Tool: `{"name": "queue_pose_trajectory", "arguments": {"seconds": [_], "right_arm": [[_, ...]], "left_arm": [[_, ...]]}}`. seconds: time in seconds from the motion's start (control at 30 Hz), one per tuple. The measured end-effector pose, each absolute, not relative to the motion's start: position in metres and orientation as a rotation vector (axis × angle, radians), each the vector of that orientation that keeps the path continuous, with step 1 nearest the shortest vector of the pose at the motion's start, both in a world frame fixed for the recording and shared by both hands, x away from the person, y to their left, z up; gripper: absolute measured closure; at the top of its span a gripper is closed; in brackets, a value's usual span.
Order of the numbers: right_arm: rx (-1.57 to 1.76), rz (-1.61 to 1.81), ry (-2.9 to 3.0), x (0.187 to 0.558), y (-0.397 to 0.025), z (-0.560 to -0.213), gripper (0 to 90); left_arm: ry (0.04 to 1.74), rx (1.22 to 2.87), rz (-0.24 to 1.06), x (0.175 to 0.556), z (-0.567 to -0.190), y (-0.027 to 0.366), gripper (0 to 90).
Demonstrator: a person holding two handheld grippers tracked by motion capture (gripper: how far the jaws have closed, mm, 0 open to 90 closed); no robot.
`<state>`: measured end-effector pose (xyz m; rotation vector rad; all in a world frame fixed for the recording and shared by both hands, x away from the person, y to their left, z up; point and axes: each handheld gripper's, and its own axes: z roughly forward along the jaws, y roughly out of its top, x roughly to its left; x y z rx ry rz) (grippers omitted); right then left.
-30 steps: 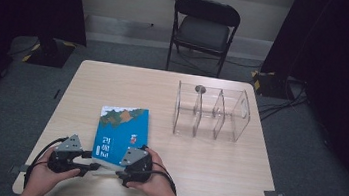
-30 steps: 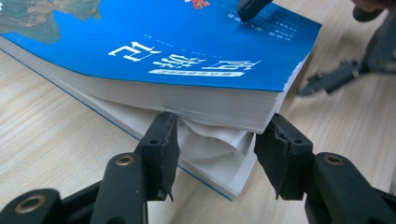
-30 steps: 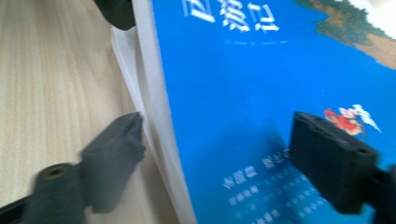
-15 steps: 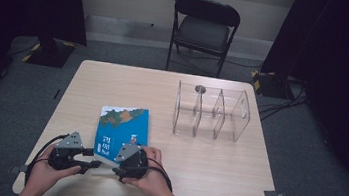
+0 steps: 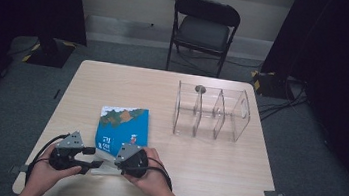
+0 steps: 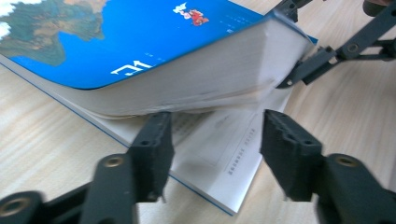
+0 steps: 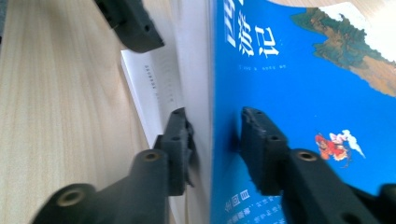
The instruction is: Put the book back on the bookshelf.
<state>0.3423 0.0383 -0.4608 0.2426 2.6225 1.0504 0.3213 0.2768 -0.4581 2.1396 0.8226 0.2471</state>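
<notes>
Since half a second ago both grippers have drawn slightly closer together at the near edge of the book; the book, the rack and the table are unchanged in position

Book (image 5: 123, 127): blue cover with a map-like picture at its far end, lying on the wooden table (image 5: 213, 173), left of centre, near side. Left gripper view: the main block of pages and front cover are lifted off the bottom sheets at the near end; a printed page lies flat below (image 6: 224, 154)

Right gripper (image 5: 129, 159): held in the person's right hand (image 5: 153, 176), at the book's near right corner. Right gripper view: the jaws straddle the raised page block and cover, one jaw under the pages, one over the blue cover; gap narrow. Contact on the cover side I cannot confirm, so whether it is clamped I cannot tell

Left gripper (image 5: 85, 160): held in the left hand (image 5: 47, 175), just left of the right gripper, at the book's near edge. Left gripper view: jaws stand wide apart, low over the flat printed page, just below the lifted block, gripping nothing. The right gripper's jaws show at the far right corner of the block (image 6: 322, 60)

Clear acrylic rack (image 5: 211, 112): three compartments, right of centre, well apart from the book. Folding chair (image 5: 203, 28) beyond the far edge of the table
</notes>
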Motion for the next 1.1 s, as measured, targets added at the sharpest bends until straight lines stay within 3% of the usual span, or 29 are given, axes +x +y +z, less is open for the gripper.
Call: {"name": "queue_pose_trajectory", "arguments": {"seconds": [0.13, 0.37, 0.63, 1.1], "right_arm": [[0.259, 1.058, 2.626, 0.343, 0.037, -0.457, 68.9], [0.279, 1.044, 2.662, 0.348, 0.038, -0.448, 70.3], [0.321, 1.008, 2.69, 0.355, 0.039, -0.429, 71.9], [0.389, 0.968, 2.716, 0.367, 0.035, -0.401, 73.7]], "left_arm": [[0.806, 2.14, 0.296, 0.32, -0.457, 0.278, 26.0], [0.784, 2.133, 0.296, 0.313, -0.461, 0.282, 18.0], [0.795, 2.099, 0.252, 0.312, -0.465, 0.288, 16.2], [0.738, 2.186, 0.257, 0.304, -0.474, 0.296, 16.8]]}}
